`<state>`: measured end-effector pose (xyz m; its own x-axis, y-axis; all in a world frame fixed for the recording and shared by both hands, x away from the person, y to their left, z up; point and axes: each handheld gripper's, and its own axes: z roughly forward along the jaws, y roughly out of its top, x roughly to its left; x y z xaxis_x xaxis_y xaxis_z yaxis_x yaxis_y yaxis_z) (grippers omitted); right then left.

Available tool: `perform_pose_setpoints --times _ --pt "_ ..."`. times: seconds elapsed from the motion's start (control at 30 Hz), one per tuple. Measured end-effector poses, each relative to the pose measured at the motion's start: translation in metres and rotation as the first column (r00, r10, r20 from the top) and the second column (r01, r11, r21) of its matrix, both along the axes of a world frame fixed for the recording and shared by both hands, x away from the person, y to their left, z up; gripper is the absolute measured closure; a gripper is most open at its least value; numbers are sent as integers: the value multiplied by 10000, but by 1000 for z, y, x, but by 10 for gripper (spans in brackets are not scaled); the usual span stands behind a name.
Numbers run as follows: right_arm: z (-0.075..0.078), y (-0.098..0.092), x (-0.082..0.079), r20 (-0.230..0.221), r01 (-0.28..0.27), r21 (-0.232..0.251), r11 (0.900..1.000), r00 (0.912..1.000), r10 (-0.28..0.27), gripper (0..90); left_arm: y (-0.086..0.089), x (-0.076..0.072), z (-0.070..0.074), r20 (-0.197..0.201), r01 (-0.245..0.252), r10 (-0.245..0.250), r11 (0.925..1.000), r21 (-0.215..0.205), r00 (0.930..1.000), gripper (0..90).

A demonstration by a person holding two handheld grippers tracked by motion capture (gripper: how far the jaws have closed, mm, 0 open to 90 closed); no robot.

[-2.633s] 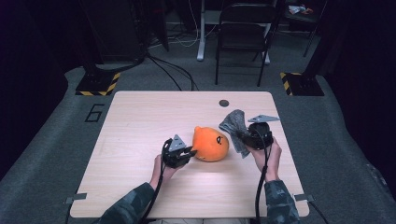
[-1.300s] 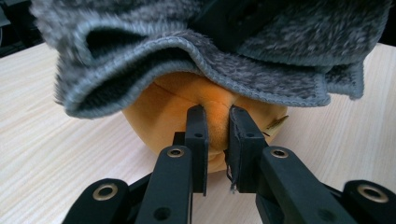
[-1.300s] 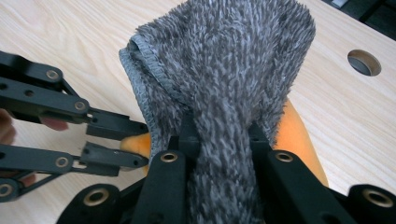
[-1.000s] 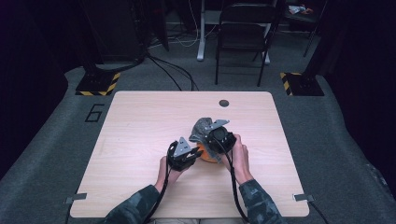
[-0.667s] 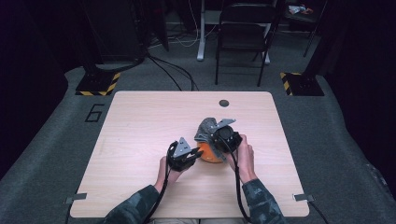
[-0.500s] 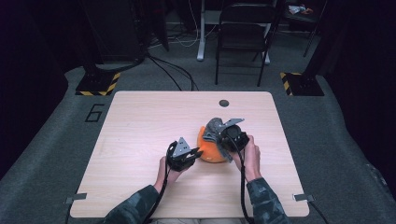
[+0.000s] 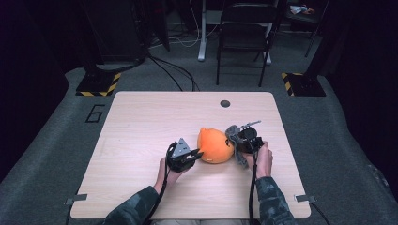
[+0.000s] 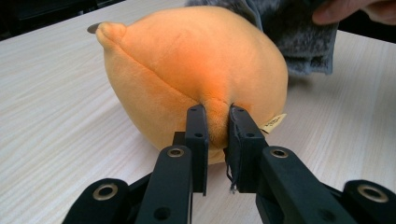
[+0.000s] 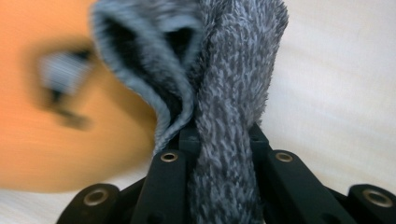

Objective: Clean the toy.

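The orange plush toy (image 7: 214,146) sits just right of table centre. The left gripper (image 8: 216,122), at its eight o'clock, pinches a fold of plush; the right gripper (image 9: 223,135), at three o'clock, clamps a grey fuzzy sock (image 9: 224,84). That shallow pinch could slip if the sock drags on the toy.

Table (image 7: 141,122) lit from overhead, room around dim; orange plush (image 9: 56,140) motion-blurred in right gripper view; left gripper view sharp.

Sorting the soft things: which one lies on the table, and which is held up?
The orange plush lies on the table, pinched by the left gripper. The grey knit hangs from the right gripper.
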<state>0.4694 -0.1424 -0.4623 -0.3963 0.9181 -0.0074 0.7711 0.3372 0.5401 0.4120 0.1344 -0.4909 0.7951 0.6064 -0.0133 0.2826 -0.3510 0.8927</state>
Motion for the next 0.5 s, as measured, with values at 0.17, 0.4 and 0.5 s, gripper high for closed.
perform_pose_setpoints --times 0.17,0.4,0.5 --pt "-14 -11 7 -504 315 -455 9985 9982 -338 758 2 2 -1 -94 -112 111 9999 -108 9999 794" --pt "45 0 -7 1320 -313 677 9972 9910 222 757 3 0 -2 -3 -73 73 10000 -30 10000 793" --pt "60 36 -19 1737 -1694 1099 9794 9735 1489 756 1 -1 -2 -10 -96 96 9999 -62 10000 793"
